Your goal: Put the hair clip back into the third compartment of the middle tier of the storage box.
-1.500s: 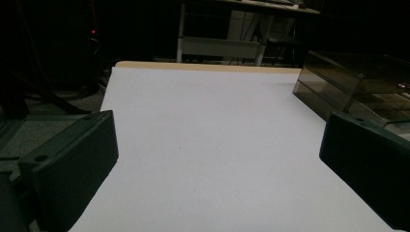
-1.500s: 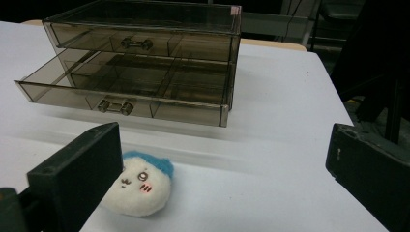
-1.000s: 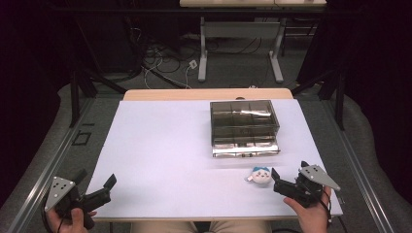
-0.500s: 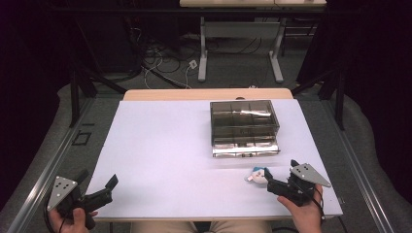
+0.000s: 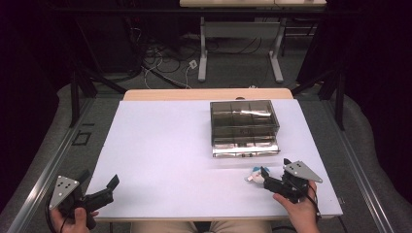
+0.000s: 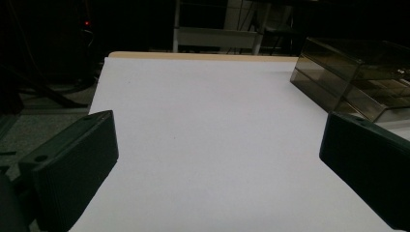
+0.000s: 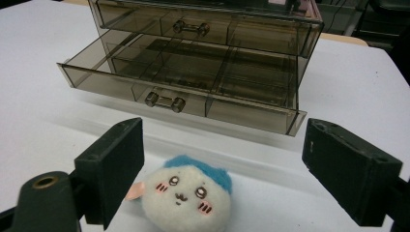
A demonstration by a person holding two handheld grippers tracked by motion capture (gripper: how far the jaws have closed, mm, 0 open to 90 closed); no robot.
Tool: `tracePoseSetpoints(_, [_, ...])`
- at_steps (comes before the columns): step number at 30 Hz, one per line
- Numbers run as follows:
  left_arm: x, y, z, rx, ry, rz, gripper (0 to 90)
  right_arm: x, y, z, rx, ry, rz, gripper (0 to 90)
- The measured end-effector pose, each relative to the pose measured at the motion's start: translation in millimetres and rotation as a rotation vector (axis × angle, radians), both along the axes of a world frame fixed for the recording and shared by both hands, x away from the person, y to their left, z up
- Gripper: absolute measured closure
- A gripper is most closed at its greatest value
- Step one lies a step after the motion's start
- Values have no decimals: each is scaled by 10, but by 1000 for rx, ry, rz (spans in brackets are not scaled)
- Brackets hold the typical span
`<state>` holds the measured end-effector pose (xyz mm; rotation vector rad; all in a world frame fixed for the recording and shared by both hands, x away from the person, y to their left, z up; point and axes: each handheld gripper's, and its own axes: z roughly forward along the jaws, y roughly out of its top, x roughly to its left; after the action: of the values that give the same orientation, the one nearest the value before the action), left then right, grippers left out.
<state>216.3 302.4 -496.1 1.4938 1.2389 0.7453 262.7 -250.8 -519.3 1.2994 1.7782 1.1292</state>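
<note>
We had the right gripper (image 7: 222, 164) closing, jaws not yet pressing the plush toy (image 7: 186, 193); its round body could squirt toward six o'clock. The left gripper (image 6: 212, 159) stood spread.

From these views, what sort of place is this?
Likely a lab or recording workspace, not a home: a white table set among dark surroundings, loose cables on the floor behind it, and a hand-held gripper in use on it.
</note>
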Motion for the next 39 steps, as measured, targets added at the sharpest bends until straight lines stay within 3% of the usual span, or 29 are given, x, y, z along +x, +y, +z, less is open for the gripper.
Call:
tracePoseSetpoints(7, [10, -9, -9, -2, 4, -2, 4, 46, 60, -42, 16, 16, 19, 145])
tracePoseSetpoints(9, [10, -10, -11, -2, 6, -2, 4, 45, 64, -42, 8, 55, 30, 145])
tracePoseSetpoints(24, [7, -14, -13, 6, 21, -2, 5, 110, 145, -95, 4, 127, 71, 145])
tracePoseSetpoints(39, [13, -19, -20, 11, 26, -5, 6, 226, 178, -58, 14, 239, 42, 149])
